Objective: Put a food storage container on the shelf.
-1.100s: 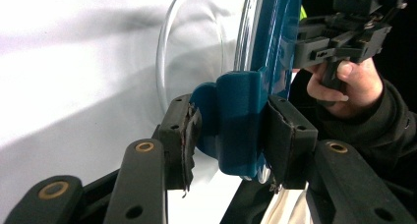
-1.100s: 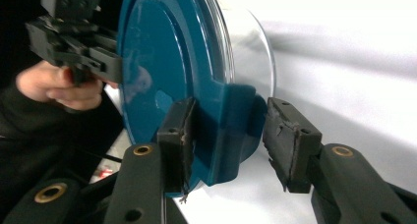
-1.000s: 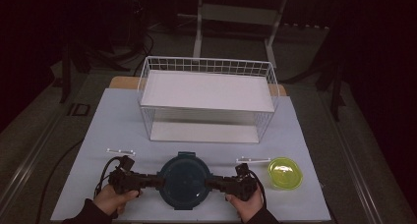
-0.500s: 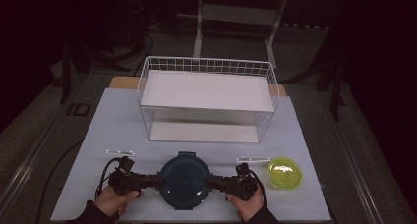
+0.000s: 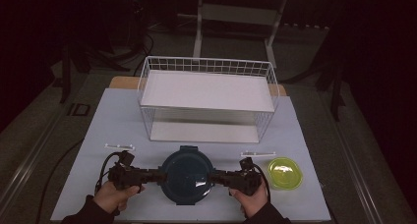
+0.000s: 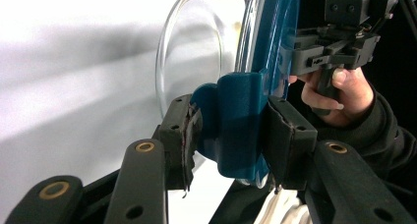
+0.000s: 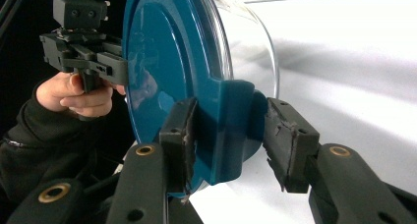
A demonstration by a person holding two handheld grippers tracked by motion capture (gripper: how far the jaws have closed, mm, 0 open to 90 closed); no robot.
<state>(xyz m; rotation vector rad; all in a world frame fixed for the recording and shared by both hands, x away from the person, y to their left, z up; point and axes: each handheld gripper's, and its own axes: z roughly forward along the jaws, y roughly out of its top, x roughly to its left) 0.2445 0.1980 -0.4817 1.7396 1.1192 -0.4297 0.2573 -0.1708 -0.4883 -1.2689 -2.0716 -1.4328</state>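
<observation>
A round glass container with a dark blue lid [image 5: 187, 174] rests near the white table's front edge, between my two grippers. My left gripper [image 5: 160, 175] is shut on the lid's left clip tab [image 6: 236, 130], its pads pressed on both sides. On the opposite side, my right gripper [image 5: 215, 176] is shut on the other clip tab [image 7: 228, 130]. In the left gripper view the glass body [image 6: 201, 47] lies left of the lid. The right gripper view puts the glass body [image 7: 251, 42] to the lid's right.
A white wire two-level rack [image 5: 209, 94] stands at the back middle of the table [image 5: 98, 135]. A small yellow-green bowl [image 5: 285, 173] sits right of my right hand. Two short white strips [image 5: 119, 146] [image 5: 255, 154] lie just behind the grippers.
</observation>
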